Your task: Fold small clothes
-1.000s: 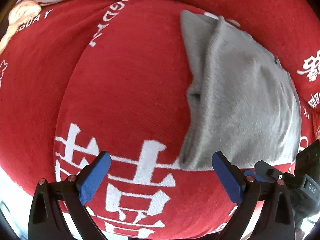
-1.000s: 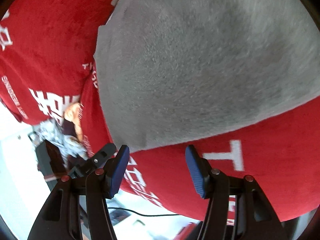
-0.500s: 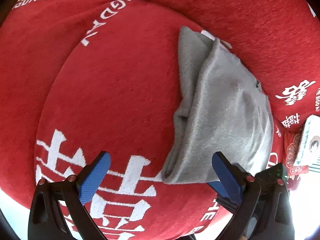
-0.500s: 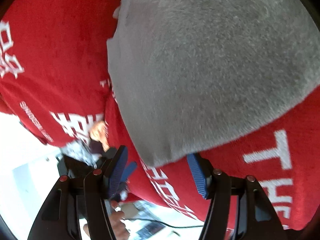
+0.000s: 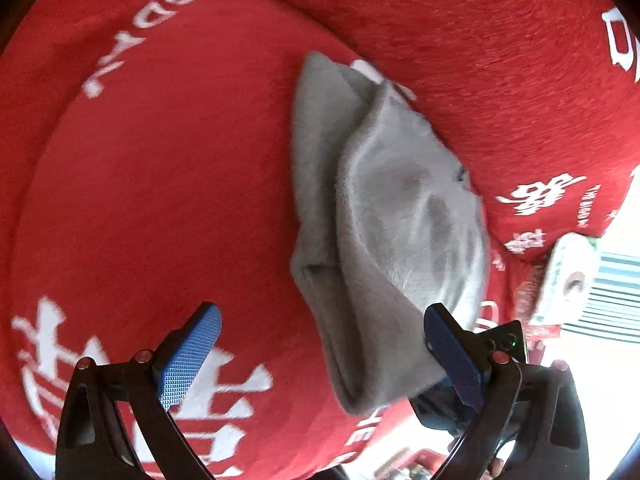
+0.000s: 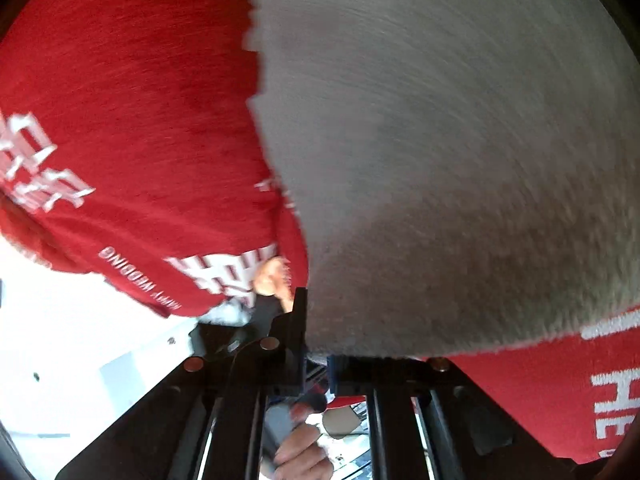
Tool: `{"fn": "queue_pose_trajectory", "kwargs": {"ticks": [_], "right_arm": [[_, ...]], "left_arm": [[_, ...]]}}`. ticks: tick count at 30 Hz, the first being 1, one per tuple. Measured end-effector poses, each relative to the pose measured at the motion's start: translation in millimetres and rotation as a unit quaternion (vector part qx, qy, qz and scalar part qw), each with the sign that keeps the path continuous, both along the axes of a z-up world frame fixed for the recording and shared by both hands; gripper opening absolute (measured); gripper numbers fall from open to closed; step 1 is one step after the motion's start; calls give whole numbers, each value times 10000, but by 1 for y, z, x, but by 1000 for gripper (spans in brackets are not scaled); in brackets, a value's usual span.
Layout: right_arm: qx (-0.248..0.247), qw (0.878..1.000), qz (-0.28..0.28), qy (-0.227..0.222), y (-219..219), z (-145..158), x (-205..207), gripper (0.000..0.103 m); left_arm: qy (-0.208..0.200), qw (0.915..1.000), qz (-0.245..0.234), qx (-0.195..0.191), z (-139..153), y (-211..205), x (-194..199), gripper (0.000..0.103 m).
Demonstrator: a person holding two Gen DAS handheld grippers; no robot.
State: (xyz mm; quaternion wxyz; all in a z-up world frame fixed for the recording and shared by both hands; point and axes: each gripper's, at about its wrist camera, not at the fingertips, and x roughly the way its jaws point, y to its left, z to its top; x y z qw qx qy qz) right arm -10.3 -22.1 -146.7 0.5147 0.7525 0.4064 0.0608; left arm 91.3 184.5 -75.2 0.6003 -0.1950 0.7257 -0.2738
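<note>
A grey fleecy garment (image 5: 384, 220), folded lengthwise, lies on a red cushion (image 5: 160, 180) with white lettering. My left gripper (image 5: 320, 316) is open just above it. The garment's near corner lies between the blue pads, close to the right pad (image 5: 452, 356), and neither pad presses it. In the right wrist view the same grey garment (image 6: 440, 140) fills the upper right. My right gripper (image 6: 316, 360) has its jaws closing tight, with the garment's near edge pinched between them. Part of that gripper (image 5: 440, 412) shows behind my left gripper's right finger.
The red cushion (image 6: 120, 100) ends near both grippers, with pale floor (image 6: 80, 340) beyond. A second red cushion (image 5: 500, 60) rises behind the garment. A white packet (image 5: 568, 276) sits at the right. A person's fingers (image 6: 300, 452) show under the right gripper.
The right gripper's jaws, wide apart in the earlier frames, have come together on the garment's near edge. The left gripper has shifted, so the garment's corner now sits between its pads.
</note>
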Motion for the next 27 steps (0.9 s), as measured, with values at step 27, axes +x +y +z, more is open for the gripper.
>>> {"fn": "queue_pose_trajectory", "kwargs": {"ticks": [27], "right_arm": [[-2725,9164,2922,246,-40,72,1,32]], "left_arm": [[-995,9776,-1538,1033,-6,-143,22,70]]}}
